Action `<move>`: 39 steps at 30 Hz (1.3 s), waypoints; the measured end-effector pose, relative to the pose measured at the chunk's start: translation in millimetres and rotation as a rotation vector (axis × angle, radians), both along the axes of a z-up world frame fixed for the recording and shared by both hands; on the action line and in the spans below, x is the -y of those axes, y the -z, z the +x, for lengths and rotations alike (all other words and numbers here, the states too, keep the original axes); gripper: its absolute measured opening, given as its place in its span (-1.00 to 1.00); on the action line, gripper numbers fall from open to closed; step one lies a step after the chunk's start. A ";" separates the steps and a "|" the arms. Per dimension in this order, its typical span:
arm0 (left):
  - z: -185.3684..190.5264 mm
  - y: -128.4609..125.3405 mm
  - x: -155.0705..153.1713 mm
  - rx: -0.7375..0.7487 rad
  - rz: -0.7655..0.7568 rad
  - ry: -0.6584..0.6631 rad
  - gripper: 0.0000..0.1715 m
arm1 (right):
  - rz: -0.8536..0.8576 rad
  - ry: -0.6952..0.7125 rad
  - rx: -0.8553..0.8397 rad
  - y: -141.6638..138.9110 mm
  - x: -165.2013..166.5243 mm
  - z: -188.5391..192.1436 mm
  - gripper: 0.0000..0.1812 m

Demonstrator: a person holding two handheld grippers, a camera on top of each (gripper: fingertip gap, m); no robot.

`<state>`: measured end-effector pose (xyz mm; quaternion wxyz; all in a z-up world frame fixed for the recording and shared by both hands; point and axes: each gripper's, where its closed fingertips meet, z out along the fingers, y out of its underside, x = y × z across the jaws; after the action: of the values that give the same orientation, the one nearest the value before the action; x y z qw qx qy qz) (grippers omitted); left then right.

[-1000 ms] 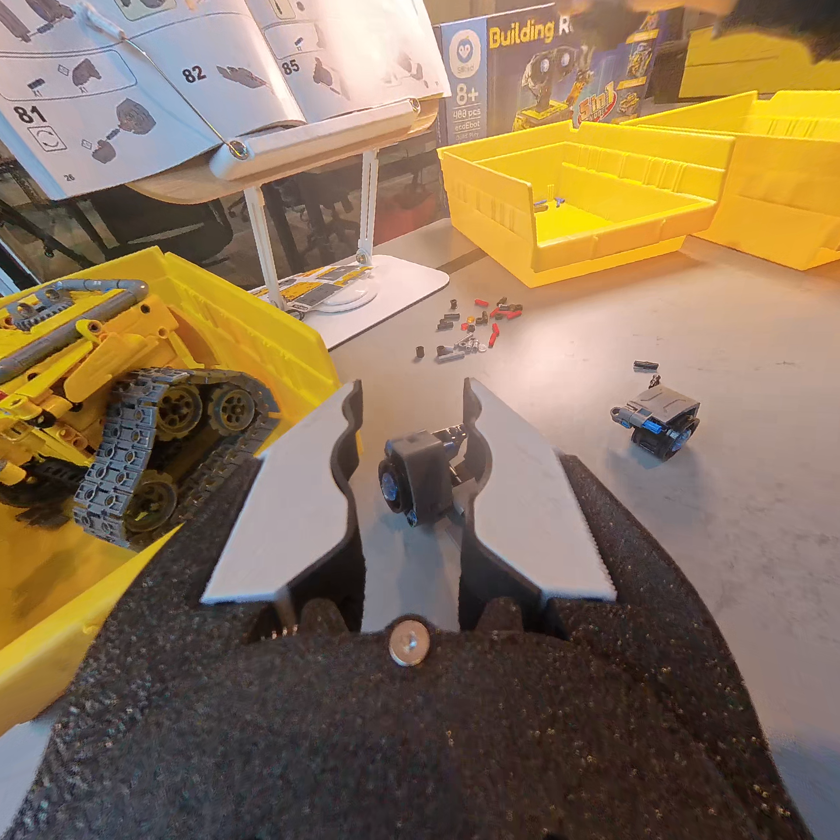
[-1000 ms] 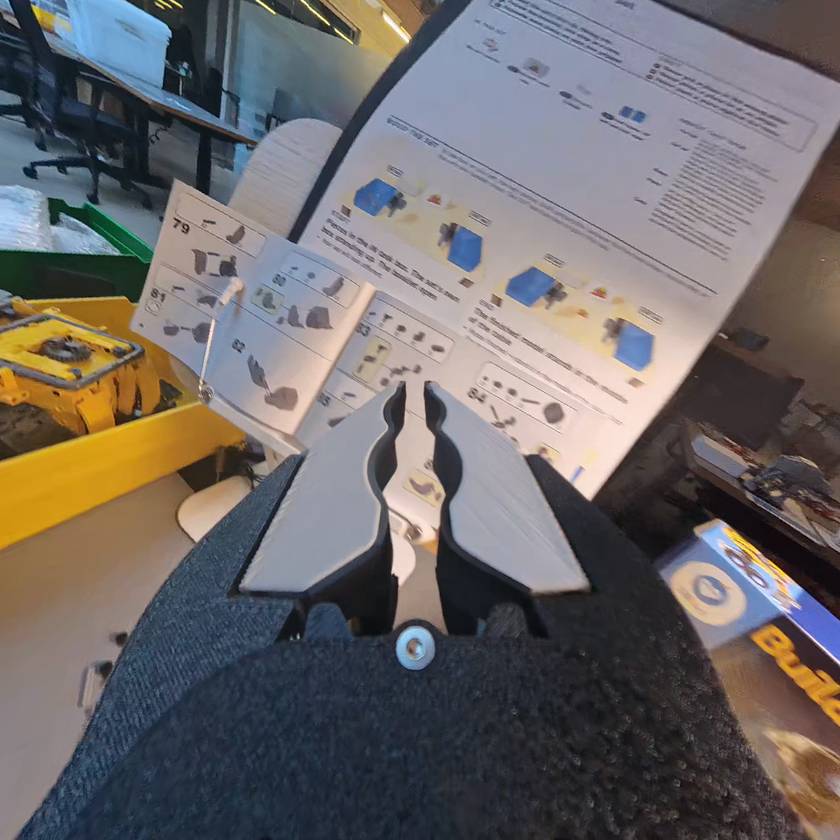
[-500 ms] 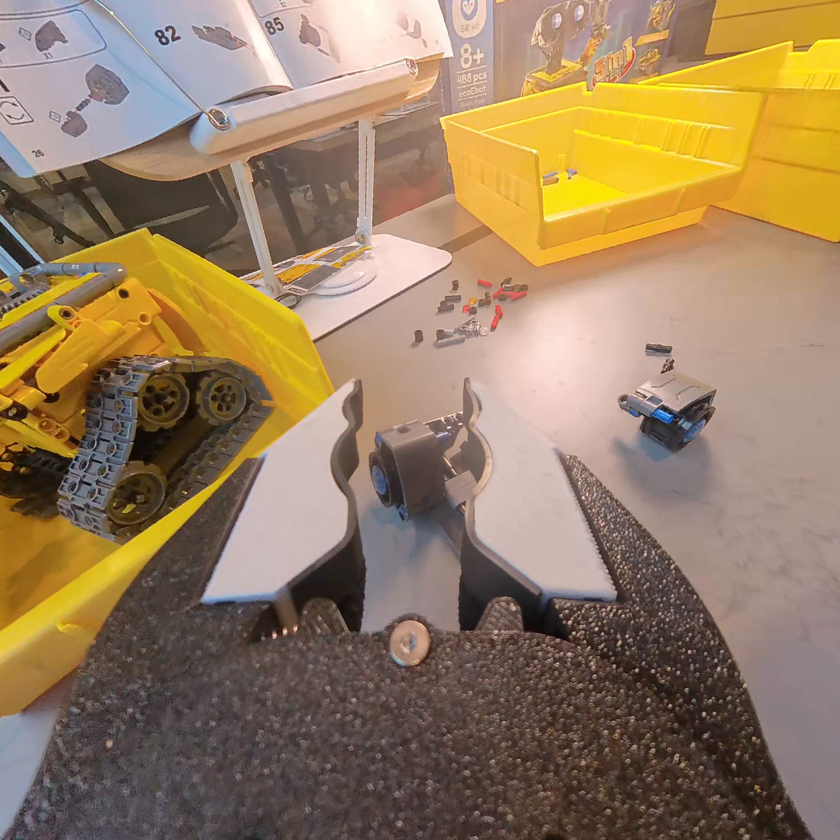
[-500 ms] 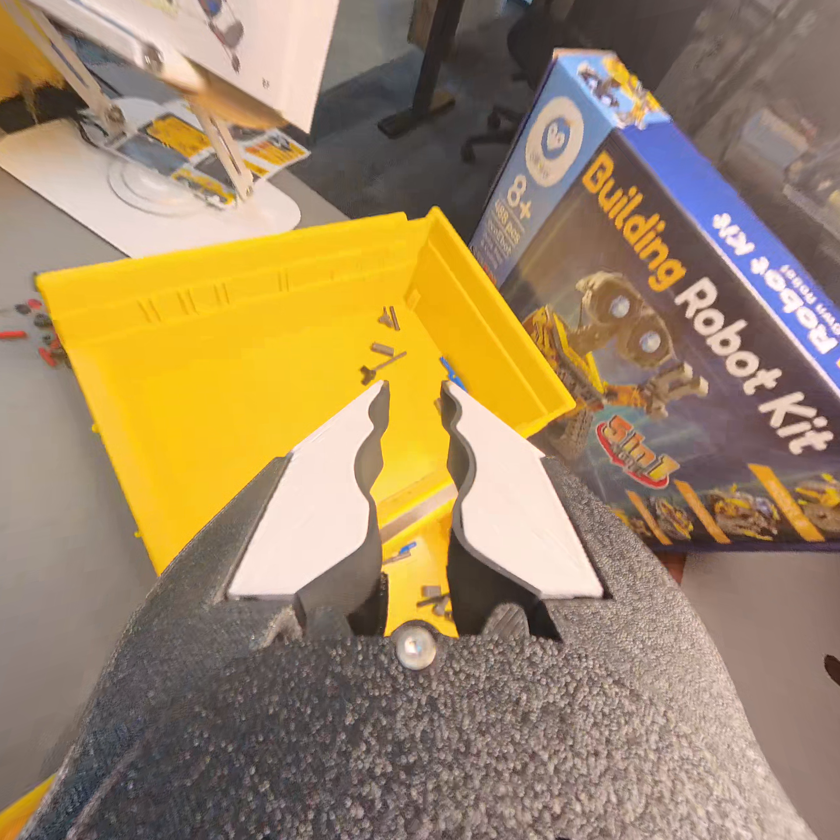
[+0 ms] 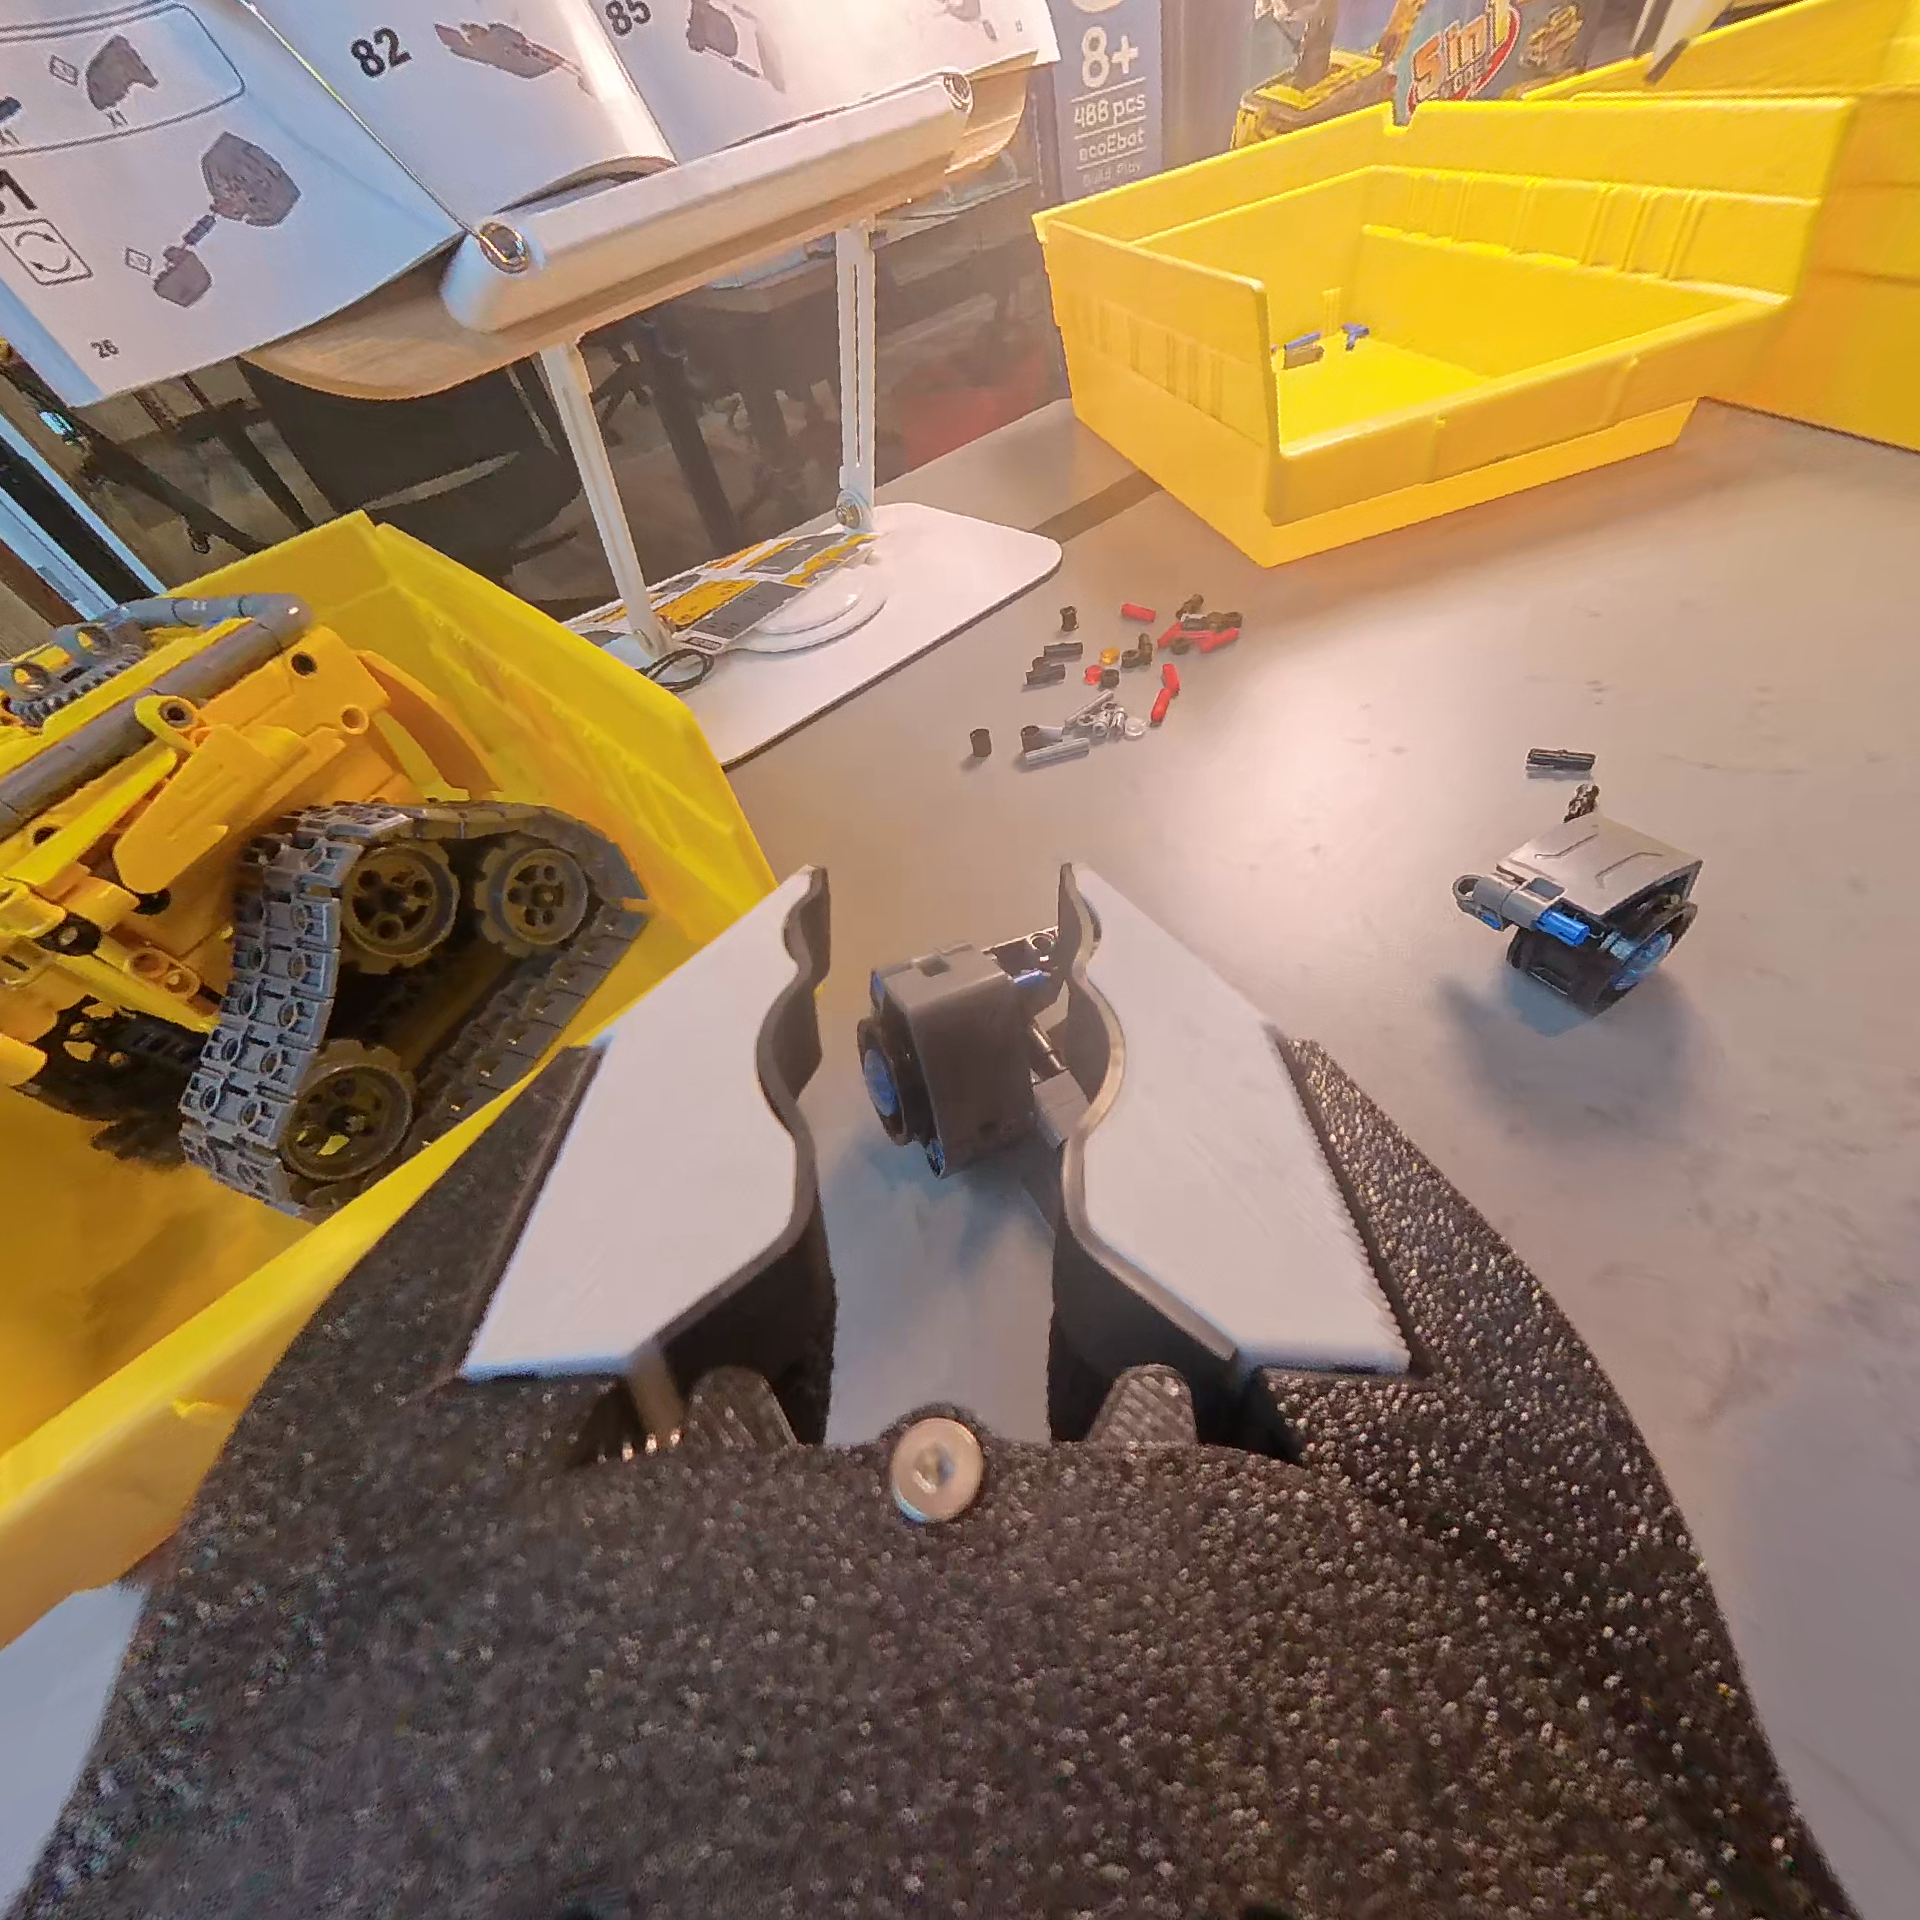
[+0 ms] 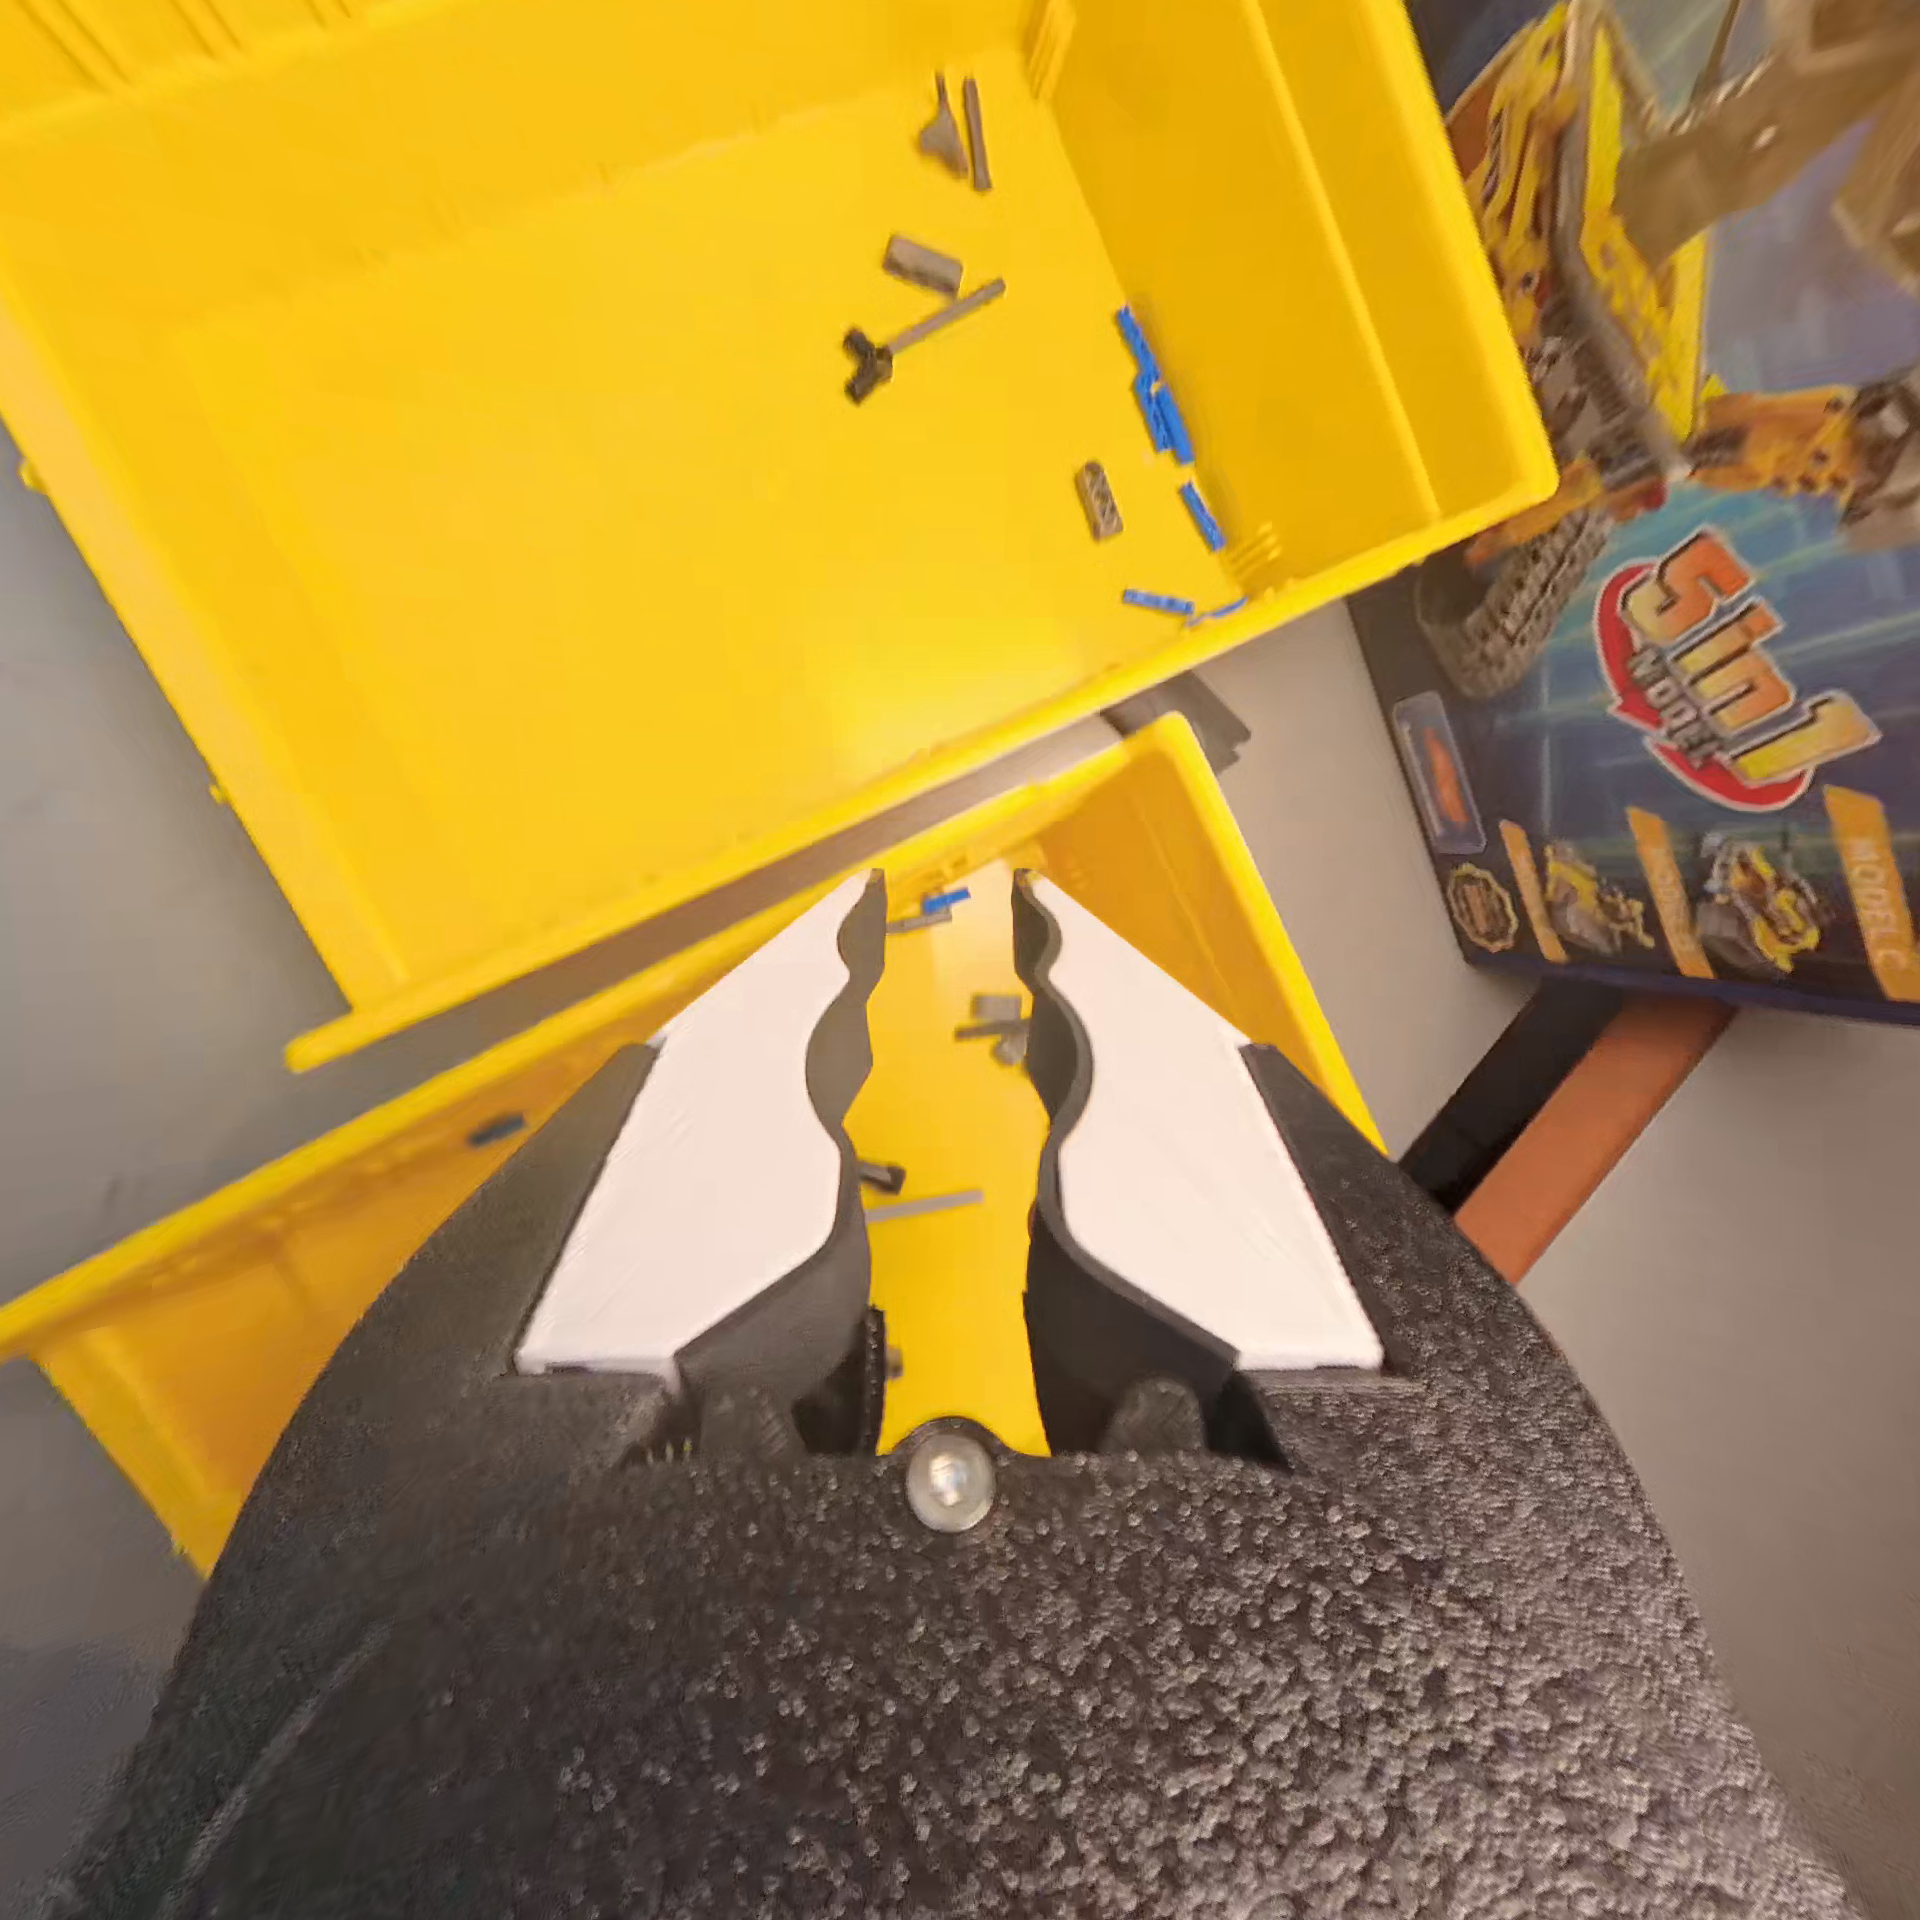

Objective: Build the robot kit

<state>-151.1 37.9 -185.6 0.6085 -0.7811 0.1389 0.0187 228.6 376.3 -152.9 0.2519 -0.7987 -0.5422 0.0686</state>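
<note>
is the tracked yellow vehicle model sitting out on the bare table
No, the tracked yellow vehicle model sits inside a yellow bin left of the left gripper.

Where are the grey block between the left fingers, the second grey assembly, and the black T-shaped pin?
grey block (image 5: 961,1049), left wrist view, front face.
second grey assembly (image 5: 1590,904), left wrist view, grey top panel.
black T-shaped pin (image 6: 871,364), right wrist view, black head.

We see the right gripper (image 6: 948,894) swung away from the instruction sheets it faced a second ago; it now looks steeply down over a second yellow bin (image 6: 1195,831), the first yellow bin (image 6: 520,468) with loose grey and blue parts beyond it. Its jaws have parted wider. The kit box (image 6: 1662,675) has slid to the right edge. In the left wrist view the booklet (image 5: 416,125) sits higher and the grey block assembly (image 5: 961,1060) looks slightly turned.
</note>
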 end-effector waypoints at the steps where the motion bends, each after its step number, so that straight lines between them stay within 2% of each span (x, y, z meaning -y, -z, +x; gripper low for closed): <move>1: -0.5 0.2 -0.2 0.003 -0.002 -0.002 -0.50 | -0.030 0.001 0.034 3.1 2.8 11.9 -0.75; 5: -0.7 1.7 -1.1 0.003 -0.013 -0.002 -0.50 | -0.160 -0.001 0.173 28.5 13.9 57.6 -0.75; 8: -0.4 2.1 -1.1 -0.003 -0.013 -0.003 -0.50 | -0.178 0.031 0.230 51.0 7.7 75.6 -0.75; 11: -0.4 2.1 -1.2 -0.007 -0.013 -0.005 -0.50 | -0.176 0.077 0.175 65.5 -1.7 69.1 -0.75; 15: 0.3 1.8 -0.7 -0.018 -0.007 -0.007 -0.50 | -0.174 0.073 0.104 79.4 -8.5 52.9 -0.75; 21: 0.7 2.1 -0.5 -0.027 -0.007 -0.008 -0.50 | -0.176 0.039 0.117 96.0 -12.8 47.5 -0.77; 24: 1.1 1.9 -0.3 -0.028 -0.005 -0.006 -0.50 | -0.184 0.027 0.133 104.3 -11.6 48.7 -0.84; 27: 1.9 1.5 0.1 -0.027 -0.002 0.000 -0.51 | -0.195 0.021 0.115 100.2 -6.6 48.1 -0.85; 29: 2.9 1.1 0.9 -0.025 0.001 0.007 -0.51 | -0.164 -0.006 0.075 81.4 1.5 43.3 -0.85; 32: 3.8 -0.3 2.9 -0.014 0.006 0.018 -0.51 | -0.109 -0.121 -0.088 20.9 43.2 15.2 -0.85; 35: 3.9 -1.2 3.3 0.003 0.007 0.028 -0.51 | -0.097 -0.342 -0.241 -35.5 131.3 -25.6 -0.85; 37: 4.8 -1.6 3.8 0.008 0.008 0.036 -0.51 | -0.096 -0.468 -0.263 -42.2 196.3 -51.8 -0.85; 39: 6.6 -1.9 4.8 0.012 0.007 0.043 -0.51 | -0.075 -0.515 -0.228 -20.1 246.6 -78.5 -0.85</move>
<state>-144.5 33.1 -183.8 0.6125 -0.7757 0.1520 0.0012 150.1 129.7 -132.8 0.2557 -0.6304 -0.6926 0.2397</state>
